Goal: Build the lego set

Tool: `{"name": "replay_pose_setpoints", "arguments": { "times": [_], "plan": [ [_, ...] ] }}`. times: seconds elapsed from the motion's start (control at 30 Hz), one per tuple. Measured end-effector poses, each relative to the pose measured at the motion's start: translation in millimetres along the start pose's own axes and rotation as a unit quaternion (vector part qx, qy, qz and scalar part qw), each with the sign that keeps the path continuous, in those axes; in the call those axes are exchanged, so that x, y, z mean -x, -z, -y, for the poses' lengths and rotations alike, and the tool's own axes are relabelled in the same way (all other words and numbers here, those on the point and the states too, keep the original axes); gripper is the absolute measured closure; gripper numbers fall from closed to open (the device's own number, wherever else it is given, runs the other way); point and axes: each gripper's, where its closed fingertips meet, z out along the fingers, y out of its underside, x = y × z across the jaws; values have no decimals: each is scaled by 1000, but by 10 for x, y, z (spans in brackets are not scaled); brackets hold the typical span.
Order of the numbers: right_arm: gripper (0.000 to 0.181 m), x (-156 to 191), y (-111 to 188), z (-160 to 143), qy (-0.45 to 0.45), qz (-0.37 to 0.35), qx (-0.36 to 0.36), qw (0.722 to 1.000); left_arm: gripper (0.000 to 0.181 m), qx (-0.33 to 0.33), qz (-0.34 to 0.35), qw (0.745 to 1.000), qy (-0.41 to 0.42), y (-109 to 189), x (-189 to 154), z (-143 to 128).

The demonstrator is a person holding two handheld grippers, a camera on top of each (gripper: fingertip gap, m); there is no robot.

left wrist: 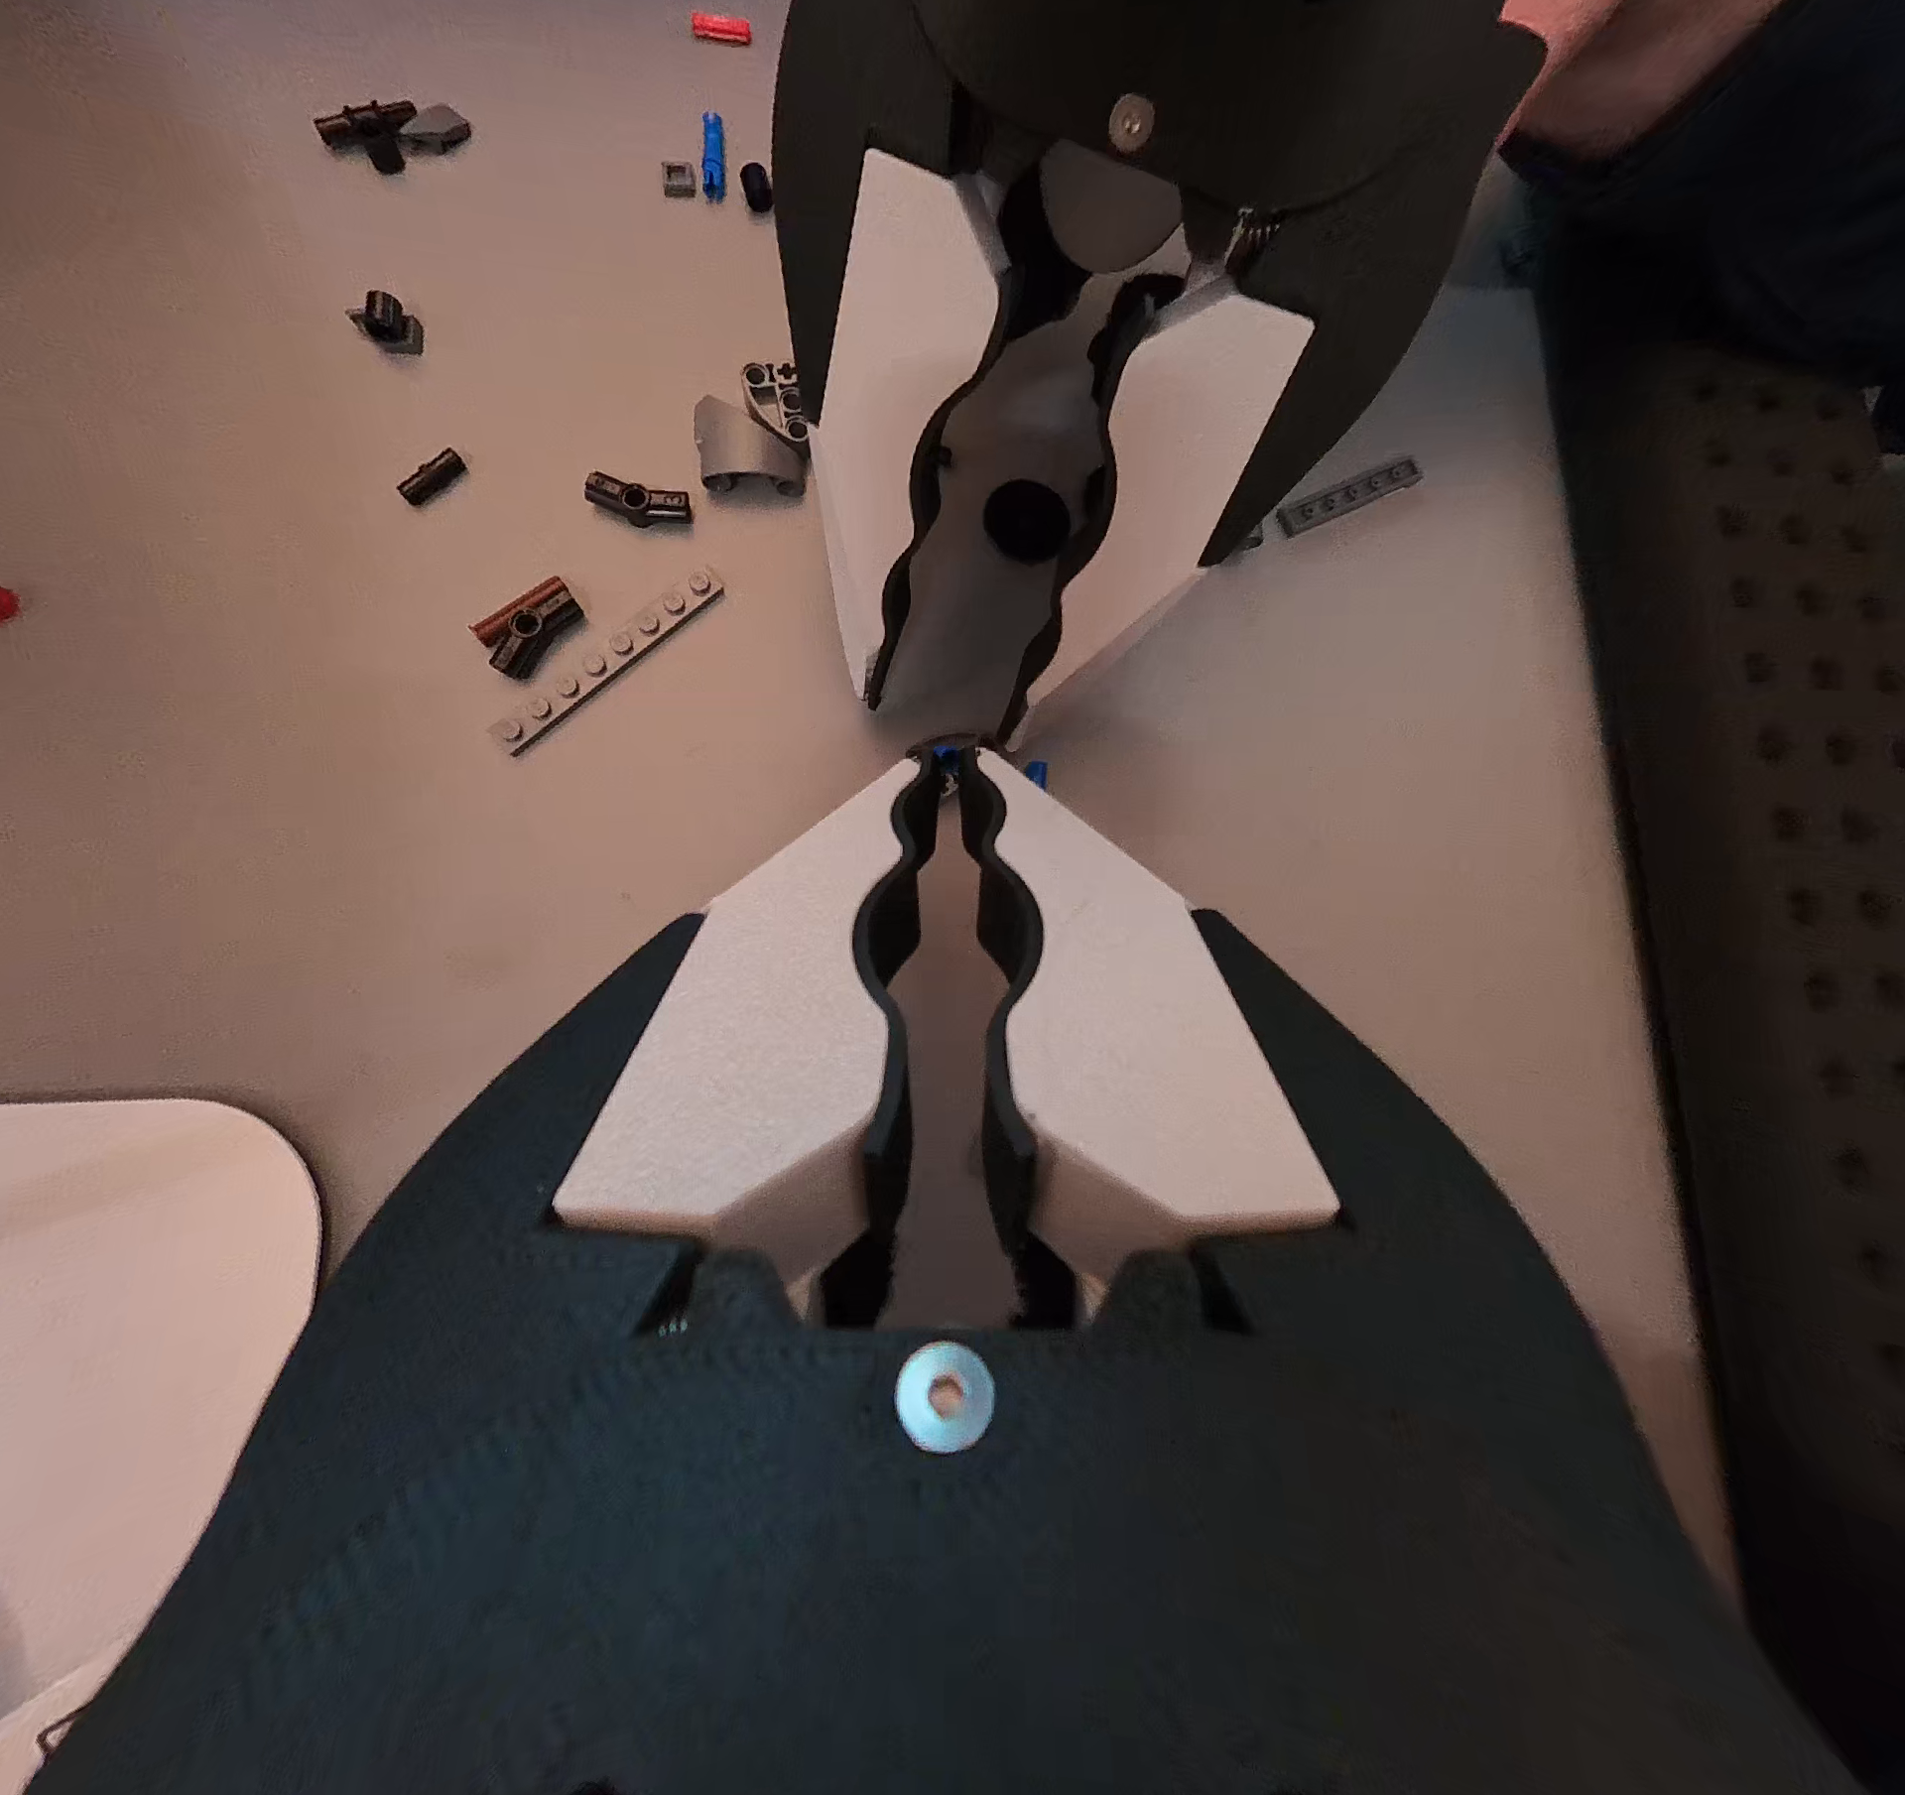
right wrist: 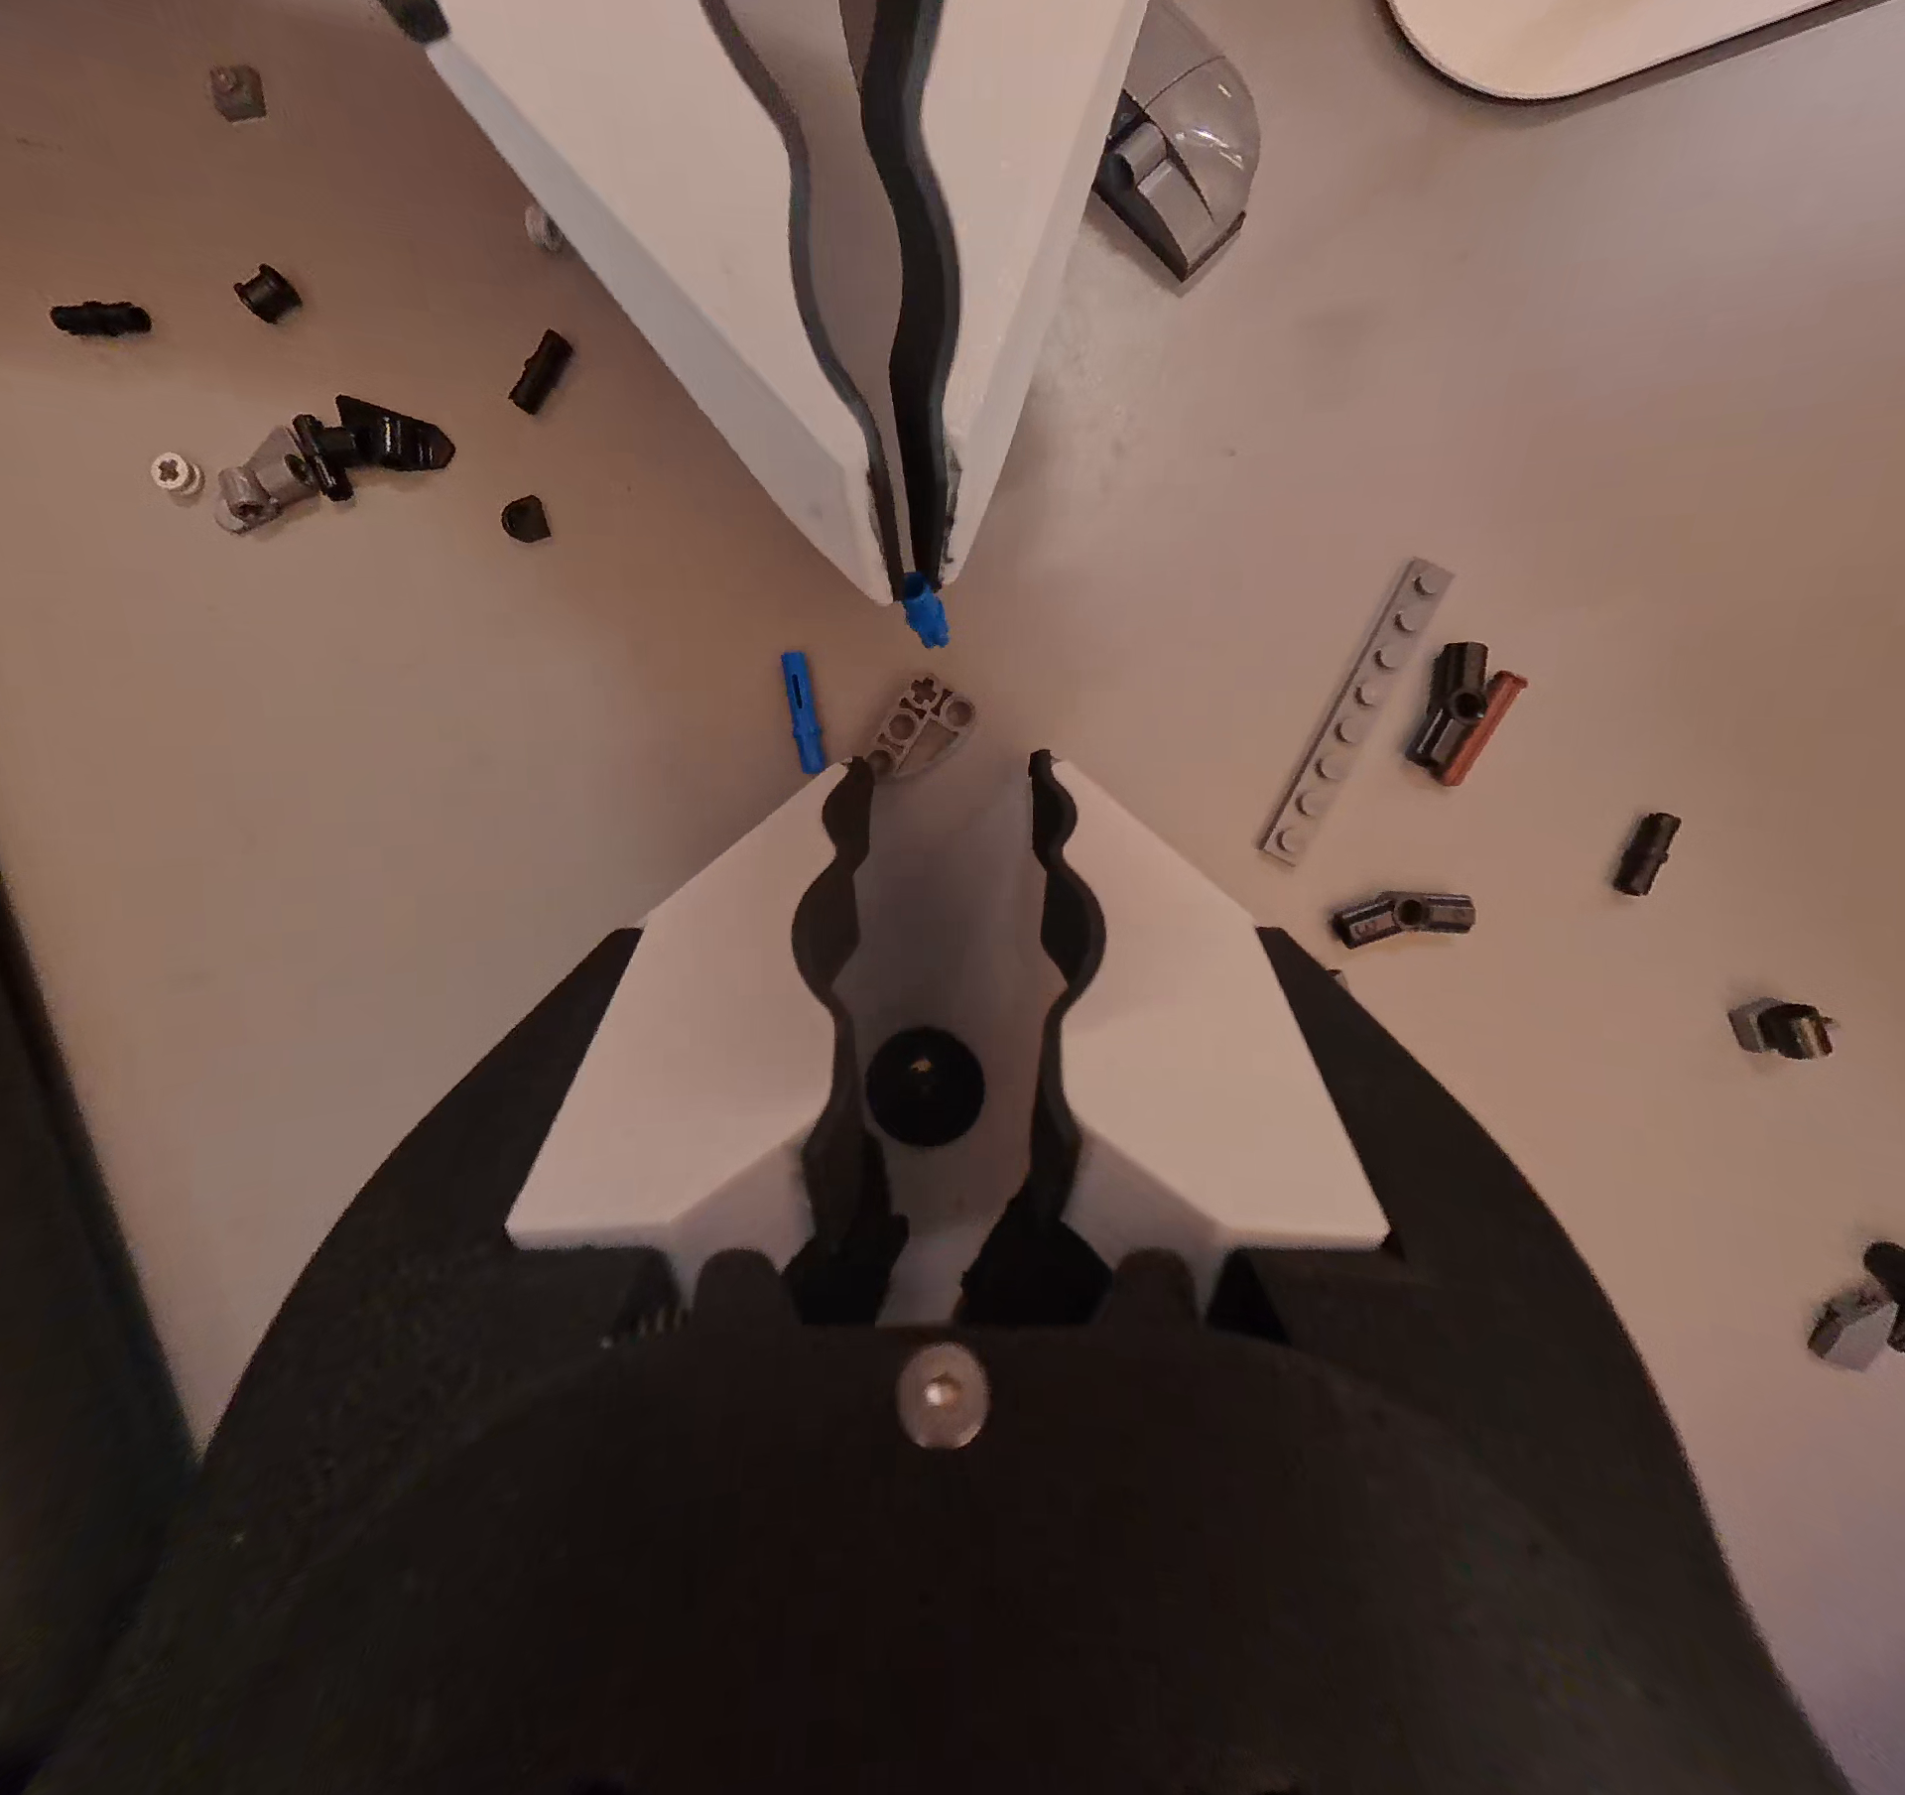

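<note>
Left gripper [left wrist: 946, 764] pinches a short blue plastic lego pin [right wrist: 925, 608] at its fingertips; the pin's long axis runs on from the fingers, free end toward the right gripper [right wrist: 943, 766], whose fingers stand apart, empty. Second blue pin [right wrist: 801, 712] and small grey holed beam [right wrist: 921, 715] lie just beside each other on pale matte table [right wrist: 1134, 508]. Farther off, long grey studded plate [right wrist: 1359, 709]

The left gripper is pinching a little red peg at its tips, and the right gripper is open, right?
Not quite: the little plastic peg is blue, not red, as the right wrist view shows. The left gripper does pinch it at its tips, and the right gripper is open.
</note>
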Motion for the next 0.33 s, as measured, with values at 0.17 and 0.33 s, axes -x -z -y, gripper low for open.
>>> {"name": "replay_pose_setpoints", "arguments": {
  "times": [0.17, 0.33],
  "plan": [
    [151, -9, -1, 2, -1, -1, -1, 1000, 180, 21, 2, 1000, -4, -76, -8, -53],
    [152, -9, -5, 9, -1, -2, -1, 1000, 180, 40, 8, 999, -1, -120, 13, -110]
  ]
}}
